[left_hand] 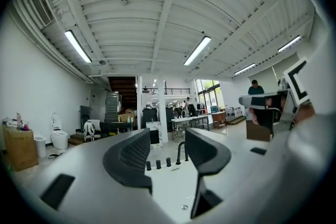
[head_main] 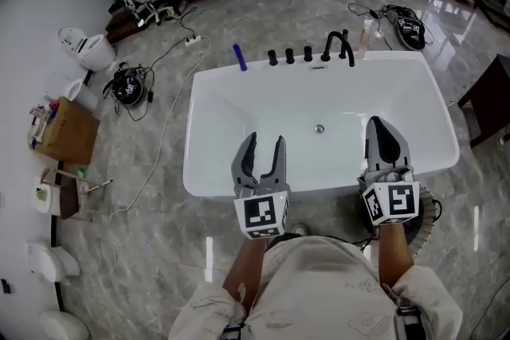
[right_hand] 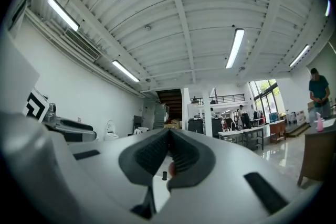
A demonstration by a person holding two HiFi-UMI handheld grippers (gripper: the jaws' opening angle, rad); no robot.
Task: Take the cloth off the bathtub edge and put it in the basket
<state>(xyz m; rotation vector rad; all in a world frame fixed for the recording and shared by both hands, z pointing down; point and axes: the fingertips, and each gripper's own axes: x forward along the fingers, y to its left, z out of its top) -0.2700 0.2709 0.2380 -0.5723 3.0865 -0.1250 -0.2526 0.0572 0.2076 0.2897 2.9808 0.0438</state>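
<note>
Left gripper (head_main: 264, 141): jaws spread, nothing between them. Its own view (left_hand: 167, 144) looks through the gap at the tub's black faucet (left_hand: 181, 150).
Right gripper (head_main: 376, 123): jaws pressed together at the tips, empty, confirmed in its own view (right_hand: 169, 136).
Both are held about level, side by side but apart, above the near rim of the white bathtub (head_main: 203, 171), pointing toward its far end.
Far rim, left to right: blue stick-like item (head_main: 240, 57), three black knobs (head_main: 289, 56), faucet, pink bottle (head_main: 364, 40).
Drain (head_main: 319, 128) sits mid-basin.
Cloth: can't make it out in any view.
Basket (head_main: 428, 209): dark and round, on the floor by the tub's near right corner, mostly hidden behind the right gripper, contents not readable.
Floor on the left: cardboard box (head_main: 64, 131) and toilet (head_main: 88, 50).
</note>
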